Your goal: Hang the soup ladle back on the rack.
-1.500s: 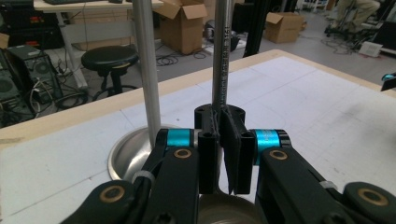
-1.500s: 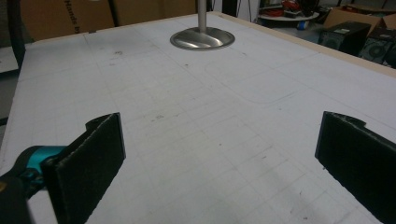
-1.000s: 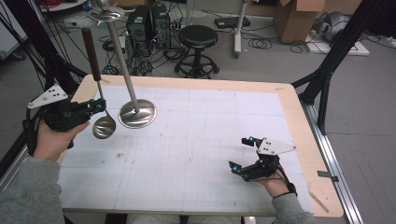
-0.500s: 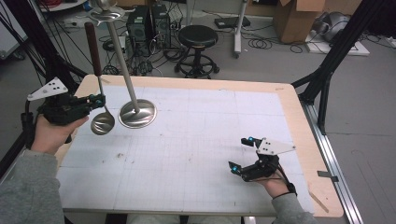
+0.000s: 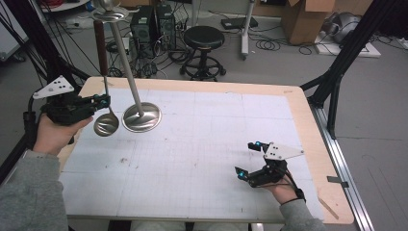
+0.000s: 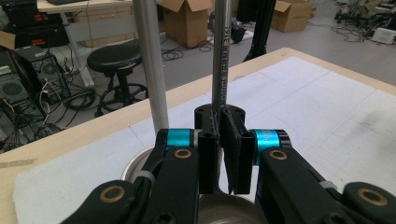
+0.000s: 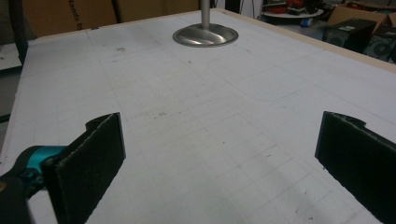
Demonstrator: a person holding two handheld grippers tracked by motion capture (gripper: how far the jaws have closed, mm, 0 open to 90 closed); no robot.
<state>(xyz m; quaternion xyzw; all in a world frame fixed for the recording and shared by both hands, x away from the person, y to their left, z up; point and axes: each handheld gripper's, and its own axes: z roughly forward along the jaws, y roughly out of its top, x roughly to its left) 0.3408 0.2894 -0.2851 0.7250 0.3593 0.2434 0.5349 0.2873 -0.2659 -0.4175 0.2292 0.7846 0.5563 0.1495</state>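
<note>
Left tongs [image 5: 102,101] pinch the upright ladle [image 5: 106,123] by its stem near the bench's [image 5: 298,110] far left corner, just beside the stand [image 5: 141,117]; right tongs [image 5: 250,159] gape empty.

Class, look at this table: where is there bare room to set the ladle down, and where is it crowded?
The widest bare patch is the white mat between the stand's round base and the right claw, plus the far right part toward the wooden edge. It is crowded at the far left, where the left claw grips the ladle right beside the base.
</note>
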